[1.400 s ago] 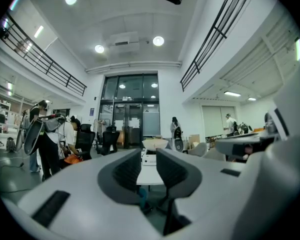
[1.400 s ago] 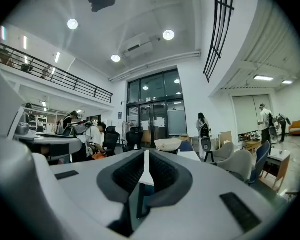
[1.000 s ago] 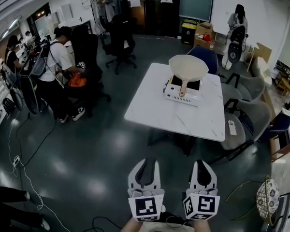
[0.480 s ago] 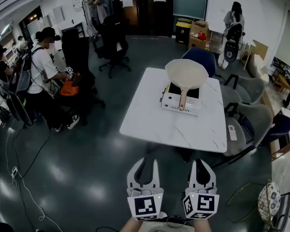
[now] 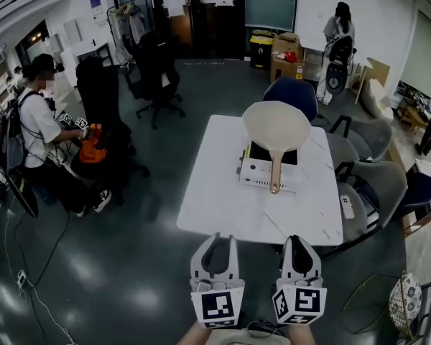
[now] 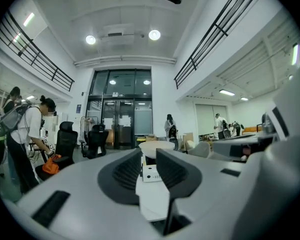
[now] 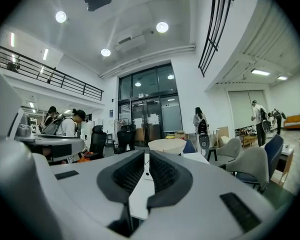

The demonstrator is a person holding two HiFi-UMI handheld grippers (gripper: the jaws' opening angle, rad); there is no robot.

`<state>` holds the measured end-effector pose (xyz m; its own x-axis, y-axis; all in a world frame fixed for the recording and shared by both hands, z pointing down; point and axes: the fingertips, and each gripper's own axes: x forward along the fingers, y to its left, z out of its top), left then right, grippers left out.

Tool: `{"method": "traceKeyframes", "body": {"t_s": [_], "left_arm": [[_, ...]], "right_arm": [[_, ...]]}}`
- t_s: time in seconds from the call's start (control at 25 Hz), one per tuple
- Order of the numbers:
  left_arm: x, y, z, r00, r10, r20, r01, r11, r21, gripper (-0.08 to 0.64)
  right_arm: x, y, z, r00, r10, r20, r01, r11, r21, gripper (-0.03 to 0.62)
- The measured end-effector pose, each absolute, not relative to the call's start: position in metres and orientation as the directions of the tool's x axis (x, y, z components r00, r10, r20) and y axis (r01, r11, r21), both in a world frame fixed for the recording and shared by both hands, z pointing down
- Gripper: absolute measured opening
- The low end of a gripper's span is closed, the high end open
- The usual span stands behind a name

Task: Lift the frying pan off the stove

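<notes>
A cream frying pan (image 5: 276,126) with a wooden handle (image 5: 274,173) sits on a white portable stove (image 5: 269,172) on the white table (image 5: 223,192). The handle points toward me. Both grippers hang low in the head view, over the dark floor just short of the table's near edge. My left gripper (image 5: 215,256) and right gripper (image 5: 299,256) are both shut and hold nothing. In the left gripper view the pan (image 6: 157,146) and stove (image 6: 151,173) show far beyond the jaw tips (image 6: 149,156). The right gripper (image 7: 146,159) also looks toward the distant pan (image 7: 167,145).
A blue chair (image 5: 293,92) stands behind the table and grey chairs (image 5: 377,182) on its right. A person (image 5: 39,131) stands at the left by black office chairs (image 5: 154,70). Another person (image 5: 337,27) is at the back right. Cables (image 5: 18,279) lie on the floor at left.
The head view has closed in on the table: table, stove and pan sit nearer and lower in the picture. Both grippers keep their place and stay shut.
</notes>
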<state>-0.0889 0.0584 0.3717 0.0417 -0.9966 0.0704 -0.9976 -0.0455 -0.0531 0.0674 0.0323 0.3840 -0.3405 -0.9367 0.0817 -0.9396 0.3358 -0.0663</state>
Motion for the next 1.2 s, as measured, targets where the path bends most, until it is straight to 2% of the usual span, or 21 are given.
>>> {"method": "traceKeyframes", "body": {"t_s": [0.12, 0.48, 1.2], "left_arm": [[-0.098, 0.039, 0.377, 0.065, -0.996, 0.066, -0.994, -0.071, -0.082, 0.098], [-0.117, 0.010, 0.387, 0.079, -0.992, 0.097, -0.996, -0.081, -0.024, 0.098], [-0.114, -0.061, 0.404, 0.083, -0.986, 0.145, -0.995, -0.089, -0.034, 0.098]], "right_arm": [[0.059, 0.014, 0.387, -0.333, -0.940, 0.080, -0.942, 0.327, -0.075, 0.040], [0.044, -0.009, 0.397, -0.305, -0.946, 0.111, -0.952, 0.299, -0.068, 0.040], [0.045, -0.080, 0.409, -0.302, -0.941, 0.155, -0.953, 0.300, -0.035, 0.040]]}}
